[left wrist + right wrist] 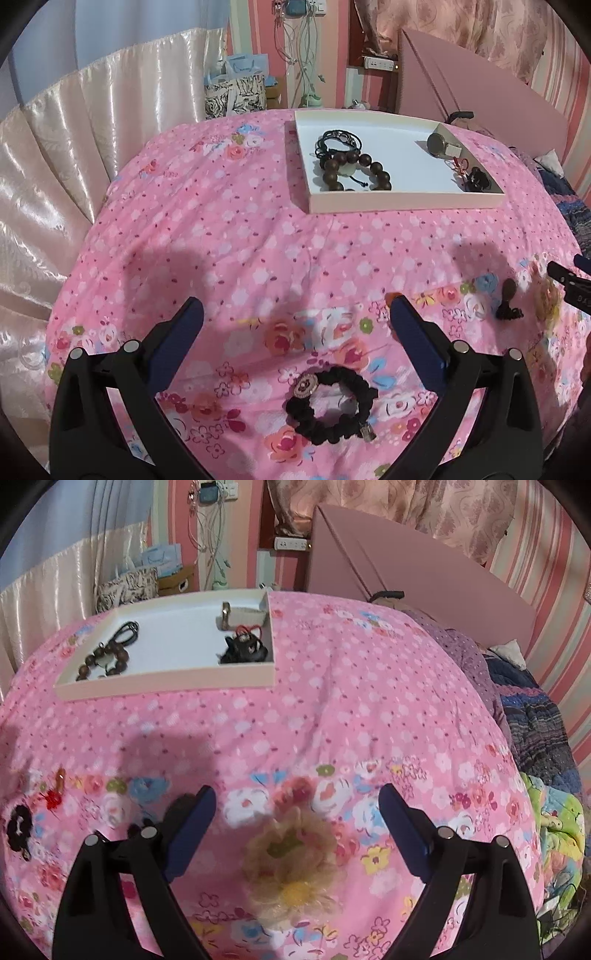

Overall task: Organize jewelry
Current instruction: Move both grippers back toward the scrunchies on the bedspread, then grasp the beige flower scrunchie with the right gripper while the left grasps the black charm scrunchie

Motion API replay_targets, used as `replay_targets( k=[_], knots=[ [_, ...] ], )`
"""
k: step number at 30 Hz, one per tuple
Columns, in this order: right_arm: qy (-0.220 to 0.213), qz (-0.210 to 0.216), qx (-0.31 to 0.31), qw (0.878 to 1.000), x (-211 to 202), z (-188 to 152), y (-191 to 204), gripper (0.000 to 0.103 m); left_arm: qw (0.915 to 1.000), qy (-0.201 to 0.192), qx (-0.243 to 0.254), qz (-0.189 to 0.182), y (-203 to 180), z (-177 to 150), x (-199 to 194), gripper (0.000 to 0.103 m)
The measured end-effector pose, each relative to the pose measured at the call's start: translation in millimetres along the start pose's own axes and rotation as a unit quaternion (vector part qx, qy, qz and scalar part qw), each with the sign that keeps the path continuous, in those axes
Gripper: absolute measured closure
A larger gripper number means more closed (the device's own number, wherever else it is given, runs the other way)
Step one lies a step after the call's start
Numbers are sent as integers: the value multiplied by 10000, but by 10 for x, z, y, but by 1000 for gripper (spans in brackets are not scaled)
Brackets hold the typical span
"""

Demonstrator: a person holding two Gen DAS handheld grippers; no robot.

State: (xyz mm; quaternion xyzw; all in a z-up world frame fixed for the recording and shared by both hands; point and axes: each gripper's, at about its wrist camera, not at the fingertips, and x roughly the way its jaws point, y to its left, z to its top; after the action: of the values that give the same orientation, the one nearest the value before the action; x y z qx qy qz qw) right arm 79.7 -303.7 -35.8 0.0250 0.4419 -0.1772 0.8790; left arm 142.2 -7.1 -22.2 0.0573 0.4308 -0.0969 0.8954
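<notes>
— Both grippers gape wide and empty: left gripper over the black scrunchie, right gripper over the fuzzy tie.
— We're picking; next we close, then carry to the far tray.

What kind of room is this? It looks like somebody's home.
Most likely a bedroom in a home: the work surface is a bed under a pink floral bedspread, with a padded pink headboard behind it and curtains alongside.
</notes>
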Motion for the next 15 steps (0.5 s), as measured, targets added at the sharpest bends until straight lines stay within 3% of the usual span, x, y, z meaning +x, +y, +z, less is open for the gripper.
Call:
replay_targets(
  k=[15],
  knots=[
    [137,-306,263,9991,112,-325,-218,13,9994,329,94,73,104,-507,193,4]
  ],
)
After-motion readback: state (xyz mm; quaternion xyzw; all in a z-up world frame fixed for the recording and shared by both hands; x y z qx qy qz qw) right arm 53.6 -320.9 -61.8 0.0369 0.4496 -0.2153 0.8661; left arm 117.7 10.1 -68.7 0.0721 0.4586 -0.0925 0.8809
